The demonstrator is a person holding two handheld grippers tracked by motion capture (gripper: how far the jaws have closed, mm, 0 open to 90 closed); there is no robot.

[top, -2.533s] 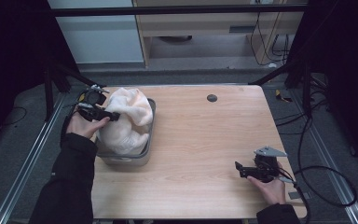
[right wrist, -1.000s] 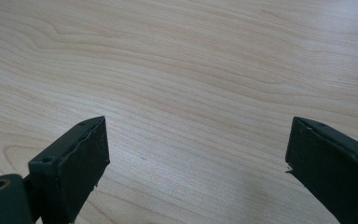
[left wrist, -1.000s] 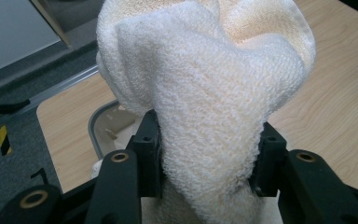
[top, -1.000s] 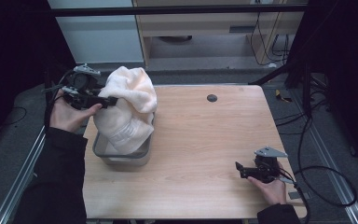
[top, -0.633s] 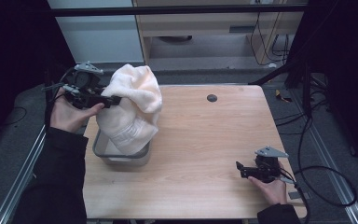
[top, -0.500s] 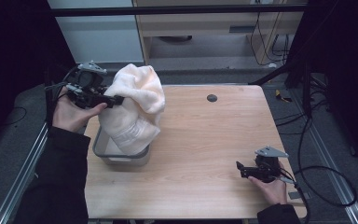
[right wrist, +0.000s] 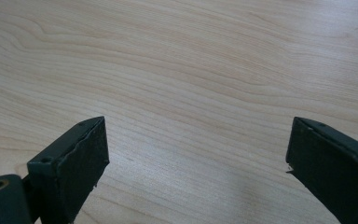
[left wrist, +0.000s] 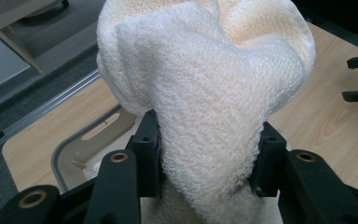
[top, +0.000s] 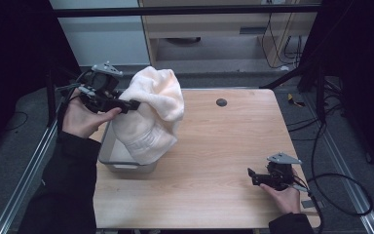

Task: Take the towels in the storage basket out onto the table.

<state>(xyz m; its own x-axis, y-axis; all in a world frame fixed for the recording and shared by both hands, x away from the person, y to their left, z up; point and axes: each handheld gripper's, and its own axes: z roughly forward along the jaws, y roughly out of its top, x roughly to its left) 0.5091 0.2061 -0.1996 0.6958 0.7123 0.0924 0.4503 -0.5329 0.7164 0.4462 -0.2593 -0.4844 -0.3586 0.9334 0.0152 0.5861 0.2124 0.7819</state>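
My left gripper (top: pixel 135 104): jaws clamped on towel (top: pixel 151 114) | towel: hanging over bin (top: pixel 108 148) at counter (top: pixel 224 146) left edge, bottom in bin | my right gripper (top: pixel 250 174): jaws wide, near right front edge | middle counter bare

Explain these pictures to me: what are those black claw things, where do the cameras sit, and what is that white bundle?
No robot here: a person holds a two-jaw gripper in each hand. One camera looks down on the table from above; one more rides on each gripper and looks along its black jaws. The left gripper is clamped on a cream towel, lifted so that it hangs over a grey bin at the table's left edge. Its own camera shows the towel squeezed between the jaws. The right gripper rests low at the table's right, jaws apart, nothing between them but bare wood. A small dark disc sits near the far edge.
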